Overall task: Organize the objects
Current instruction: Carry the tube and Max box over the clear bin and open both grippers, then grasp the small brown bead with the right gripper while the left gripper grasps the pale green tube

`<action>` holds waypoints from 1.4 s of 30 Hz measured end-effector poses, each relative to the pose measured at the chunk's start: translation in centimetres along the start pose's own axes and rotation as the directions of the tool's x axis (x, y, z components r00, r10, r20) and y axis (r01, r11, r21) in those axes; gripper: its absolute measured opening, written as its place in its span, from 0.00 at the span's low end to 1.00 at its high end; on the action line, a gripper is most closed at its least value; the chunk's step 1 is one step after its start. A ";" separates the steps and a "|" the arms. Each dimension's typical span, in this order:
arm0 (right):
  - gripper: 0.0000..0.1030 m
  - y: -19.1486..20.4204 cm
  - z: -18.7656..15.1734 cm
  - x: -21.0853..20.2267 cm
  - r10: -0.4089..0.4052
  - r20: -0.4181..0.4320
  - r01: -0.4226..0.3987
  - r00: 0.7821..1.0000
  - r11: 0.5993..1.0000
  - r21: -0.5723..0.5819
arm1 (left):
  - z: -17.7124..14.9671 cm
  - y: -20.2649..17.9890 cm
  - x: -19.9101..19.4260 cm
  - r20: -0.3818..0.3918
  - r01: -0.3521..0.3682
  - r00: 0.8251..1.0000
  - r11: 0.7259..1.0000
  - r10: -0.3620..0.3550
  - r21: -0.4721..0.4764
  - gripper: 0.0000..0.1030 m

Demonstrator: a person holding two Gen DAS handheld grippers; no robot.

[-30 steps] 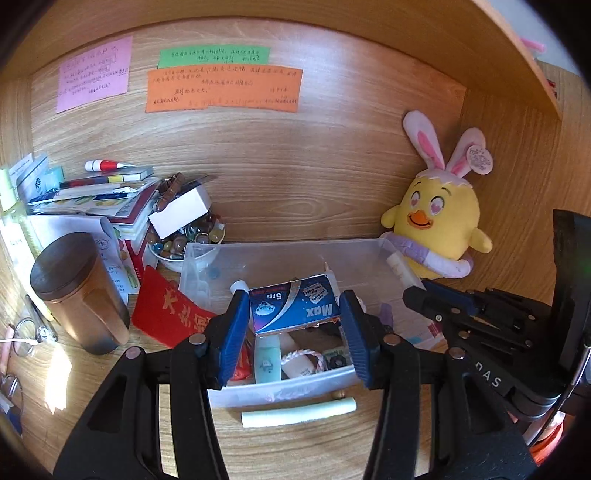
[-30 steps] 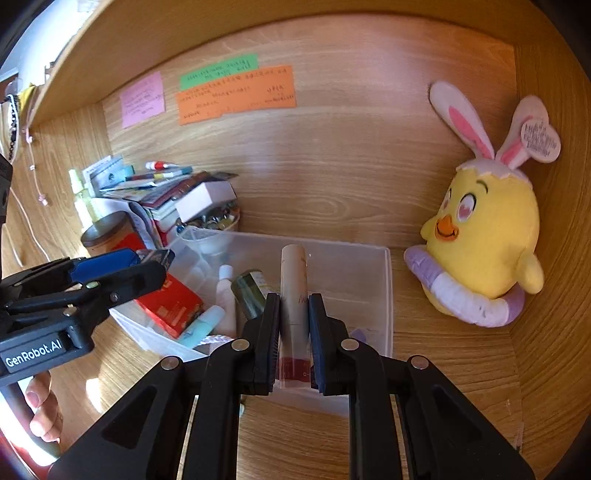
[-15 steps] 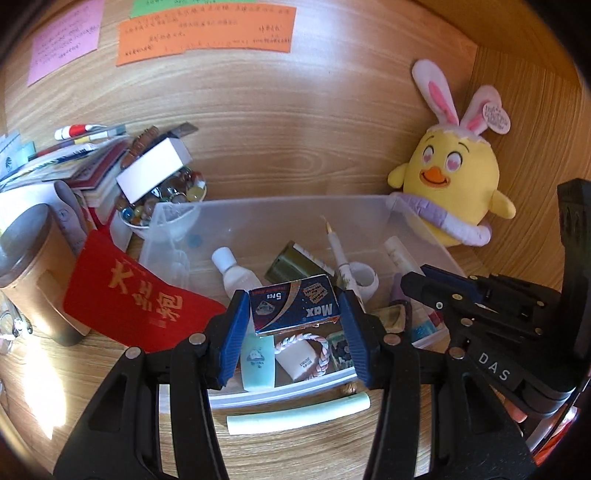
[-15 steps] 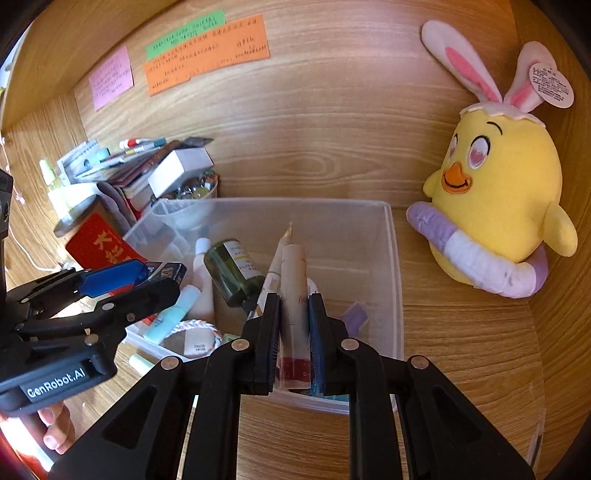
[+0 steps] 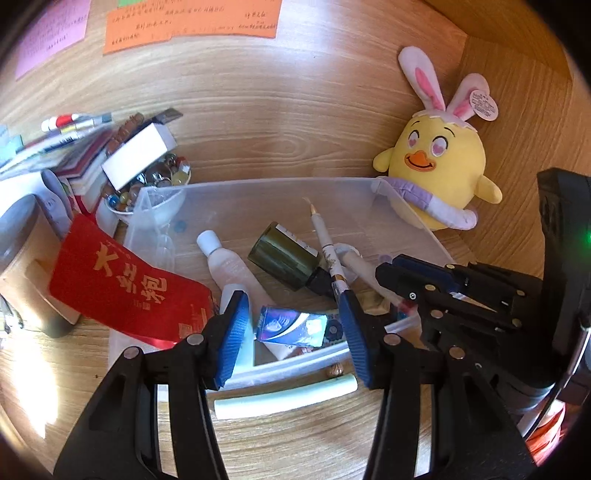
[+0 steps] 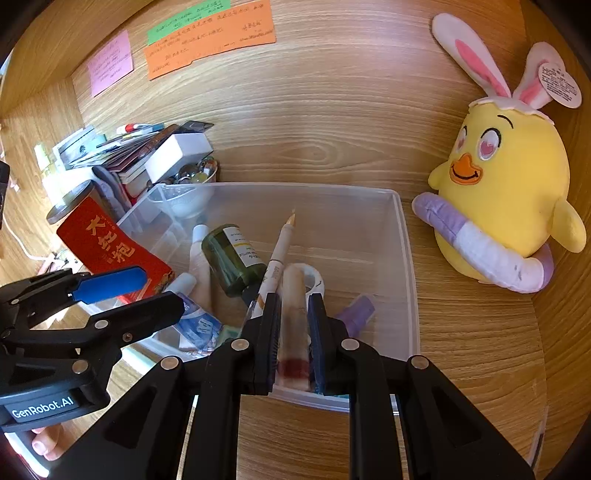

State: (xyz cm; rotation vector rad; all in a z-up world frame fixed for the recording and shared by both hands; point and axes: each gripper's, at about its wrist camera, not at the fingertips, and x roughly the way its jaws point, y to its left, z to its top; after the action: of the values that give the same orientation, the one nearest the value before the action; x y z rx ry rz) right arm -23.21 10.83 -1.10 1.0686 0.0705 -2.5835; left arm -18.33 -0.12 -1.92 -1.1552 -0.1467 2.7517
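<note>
Now L tongs (image 5: pixel 291 297) ajar, R tongs (image 6: pixel 293 297) gripping tube (image 6: pixel 293 325)

Both fisheye views look forward and steeply down along their own fingers, from close above the near edge of the surface toward its back wall. The left wrist view (image 5: pixel 291 332) sits to the left, the right wrist view (image 6: pixel 291 332) to the right. Both share the clear bin (image 5: pixel 258 184) (image 6: pixel 402 236), the plush chick (image 5: pixel 439 166) (image 6: pixel 506 192) and the wall notes (image 5: pixel 192 18) (image 6: pixel 210 40), and each catches the other gripper at its side.
</note>
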 end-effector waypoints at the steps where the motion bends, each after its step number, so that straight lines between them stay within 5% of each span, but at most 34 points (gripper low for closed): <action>1: 0.17 0.0 0.0 -0.1 0.005 -0.005 -0.005 1.000 1.000 -0.001 | 0.0 -0.1 -0.3 0.005 -0.003 1.000 1.000 0.003 0.004 0.50; 11: 0.38 0.2 -0.5 -3.0 0.035 0.039 -0.035 0.999 0.999 -0.019 | -0.6 -0.2 -4.5 0.078 -0.022 0.997 1.000 0.021 0.019 0.76; 17: 0.40 0.3 -1.5 -5.5 0.070 0.059 -0.068 0.996 0.997 -0.034 | -2.0 -0.2 -5.9 0.079 -0.028 0.997 0.999 0.025 0.037 0.87; 29: 0.43 2.3 -5.4 -5.4 0.118 -0.032 -0.121 0.992 0.986 -0.115 | -6.5 2.3 -2.6 -0.101 -0.069 0.993 0.998 0.067 -0.008 0.88; 35: 0.42 3.6 -6.1 -1.3 0.134 -0.156 -0.151 0.979 0.983 -0.104 | -7.8 4.4 -2.6 -0.116 -0.104 0.989 0.992 0.096 -0.065 0.88; 42: 0.42 4.2 -5.5 1.0 0.160 -0.169 -0.172 0.973 0.983 -0.061 | -8.5 6.0 -3.2 -0.111 -0.117 0.988 0.988 0.106 -0.098 0.88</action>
State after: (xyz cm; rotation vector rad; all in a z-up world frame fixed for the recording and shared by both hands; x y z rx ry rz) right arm -18.74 7.52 -5.33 1.2032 0.1126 -2.3228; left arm -10.68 -6.37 -6.55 -1.3726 -0.2227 2.8003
